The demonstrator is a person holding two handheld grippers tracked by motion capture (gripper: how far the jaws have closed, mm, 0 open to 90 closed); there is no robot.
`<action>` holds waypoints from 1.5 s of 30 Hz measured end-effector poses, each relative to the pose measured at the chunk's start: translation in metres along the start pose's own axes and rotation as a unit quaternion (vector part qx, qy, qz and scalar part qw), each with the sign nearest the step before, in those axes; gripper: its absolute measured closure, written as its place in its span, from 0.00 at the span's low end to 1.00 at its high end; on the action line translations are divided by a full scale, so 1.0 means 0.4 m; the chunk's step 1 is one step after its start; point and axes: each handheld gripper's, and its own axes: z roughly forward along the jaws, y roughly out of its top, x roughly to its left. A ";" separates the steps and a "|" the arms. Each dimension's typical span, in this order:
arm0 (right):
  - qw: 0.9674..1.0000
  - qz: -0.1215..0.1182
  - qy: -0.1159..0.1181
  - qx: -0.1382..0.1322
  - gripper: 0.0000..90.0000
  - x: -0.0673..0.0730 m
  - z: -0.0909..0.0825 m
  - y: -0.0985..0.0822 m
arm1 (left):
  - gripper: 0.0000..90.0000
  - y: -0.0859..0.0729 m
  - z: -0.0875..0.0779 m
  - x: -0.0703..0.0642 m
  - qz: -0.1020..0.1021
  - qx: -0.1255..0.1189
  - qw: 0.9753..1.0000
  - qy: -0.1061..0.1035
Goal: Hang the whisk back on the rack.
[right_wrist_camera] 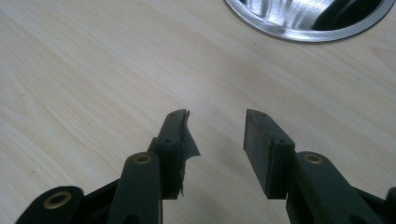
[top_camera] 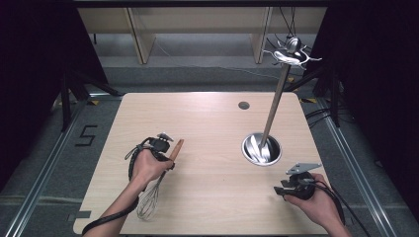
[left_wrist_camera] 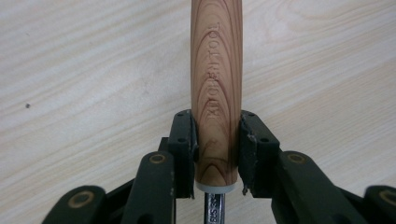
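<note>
A whisk with a wooden handle [left_wrist_camera: 216, 88] and a wire head [top_camera: 148, 202] is held at the table's left; its handle tip [top_camera: 178, 146] points away from me and the wire head hangs toward the front edge. My left gripper [top_camera: 166, 149] is shut on the handle, with both pads [left_wrist_camera: 183, 140] pressing its lower end just above the metal collar [left_wrist_camera: 215, 187]. My right gripper [top_camera: 281, 190] rests low at the front right, open, with nothing between its fingers [right_wrist_camera: 173, 135]. The left pad carries a torn flap of tape.
A round steel bowl base [top_camera: 261, 149] stands right of centre, with a pole rising to a hooked metal top [top_camera: 291, 53]; its rim [right_wrist_camera: 299, 31] lies just ahead of my right gripper. A grey grommet [top_camera: 243, 105] sits near the table's [top_camera: 207, 118] far edge.
</note>
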 end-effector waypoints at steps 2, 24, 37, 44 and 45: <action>1.000 0.000 0.000 0.000 0.67 0.001 0.000 0.000 | 0.76 -0.008 -0.015 0.002 0.012 -0.017 1.000 -0.002; 1.000 0.003 0.000 -0.010 0.66 0.003 0.004 0.000 | 0.76 -0.089 -0.123 0.011 0.070 -0.176 0.982 -0.028; 1.000 -0.006 -0.006 -0.011 0.66 -0.002 0.000 -0.001 | 0.76 -0.103 -0.160 -0.006 0.082 -0.251 0.964 -0.015; 1.000 0.002 -0.001 -0.007 0.66 -0.001 -0.004 0.000 | 0.76 -0.106 -0.173 -0.025 0.066 -0.288 0.955 -0.021; 1.000 0.003 -0.001 -0.008 0.66 -0.001 -0.004 0.000 | 0.76 -0.106 -0.176 -0.027 0.070 -0.293 0.953 -0.017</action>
